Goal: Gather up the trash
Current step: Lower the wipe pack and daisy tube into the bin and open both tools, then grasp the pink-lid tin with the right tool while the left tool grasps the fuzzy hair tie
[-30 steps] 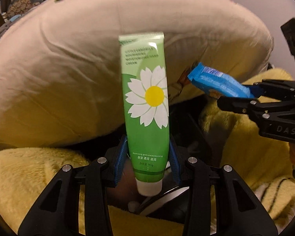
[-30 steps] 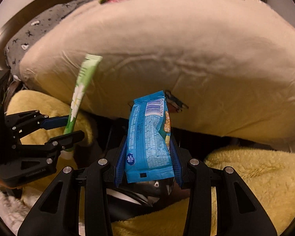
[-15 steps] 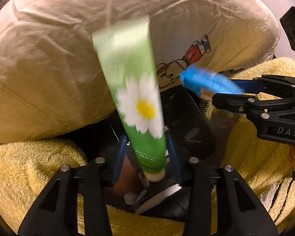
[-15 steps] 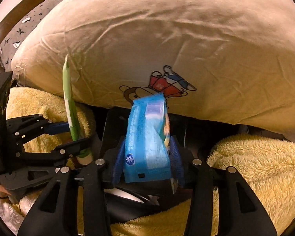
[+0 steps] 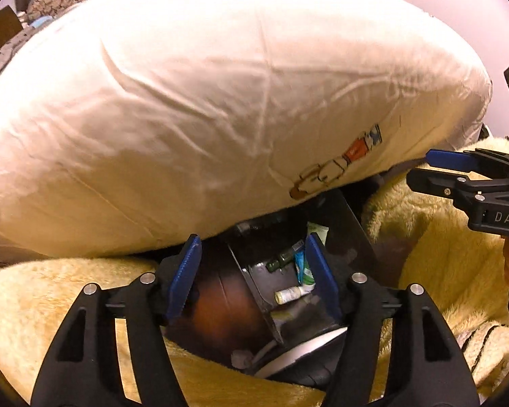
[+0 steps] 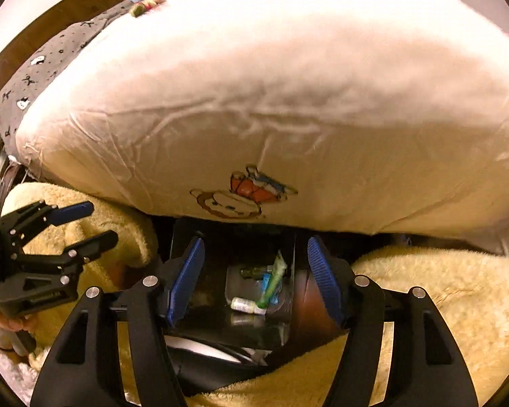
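Both grippers, left (image 5: 251,271) and right (image 6: 252,276), have just spread apart and stand empty; the right's side reads "DAS". The green tube (image 6: 275,279) and blue wrapper (image 5: 299,264) lie in the black bin (image 6: 200,291).

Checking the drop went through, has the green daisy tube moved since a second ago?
Yes. The green tube has left the left claw, whose jaws have just been opening, and lies down in the dark bin below the pillow.

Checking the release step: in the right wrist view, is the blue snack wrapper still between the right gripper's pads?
No. The right gripper stands open and empty, and the blue snack wrapper lies in the black bin below.
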A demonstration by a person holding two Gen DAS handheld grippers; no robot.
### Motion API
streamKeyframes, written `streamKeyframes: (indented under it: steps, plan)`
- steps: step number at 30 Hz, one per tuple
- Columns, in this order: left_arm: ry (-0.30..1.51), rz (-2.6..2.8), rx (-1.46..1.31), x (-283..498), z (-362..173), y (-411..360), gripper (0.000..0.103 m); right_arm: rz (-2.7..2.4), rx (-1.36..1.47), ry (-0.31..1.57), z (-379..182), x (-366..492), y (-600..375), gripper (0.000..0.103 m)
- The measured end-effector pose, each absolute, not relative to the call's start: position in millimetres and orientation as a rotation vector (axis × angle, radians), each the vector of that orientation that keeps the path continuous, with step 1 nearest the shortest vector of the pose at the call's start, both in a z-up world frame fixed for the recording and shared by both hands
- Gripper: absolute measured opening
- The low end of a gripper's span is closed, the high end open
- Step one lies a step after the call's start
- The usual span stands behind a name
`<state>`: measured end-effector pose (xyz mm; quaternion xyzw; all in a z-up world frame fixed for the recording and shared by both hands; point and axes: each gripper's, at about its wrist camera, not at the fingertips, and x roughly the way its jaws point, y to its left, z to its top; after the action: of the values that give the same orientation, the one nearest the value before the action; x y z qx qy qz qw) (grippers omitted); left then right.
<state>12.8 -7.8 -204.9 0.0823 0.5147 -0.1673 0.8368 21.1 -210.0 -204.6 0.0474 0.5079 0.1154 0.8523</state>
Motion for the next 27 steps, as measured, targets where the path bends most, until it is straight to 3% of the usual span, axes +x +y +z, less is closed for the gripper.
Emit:
streamKeyframes:
  steps: [12,14,19,27]
  plan:
    - [0.860,-0.226,0.147,41,-123,20,0.073,0.176,0.034,0.784,-114,46,-232,0.066]
    - [0.835,-0.199,0.129,56,-116,26,0.073,0.172,0.045,0.755,-105,58,-238,0.075]
    - [0.799,-0.171,0.111,91,-104,34,0.073,0.187,0.091,0.719,-94,98,-239,0.083]
    - [0.754,-0.112,0.106,157,-93,40,0.072,0.225,0.109,0.745,-100,174,-217,0.083]
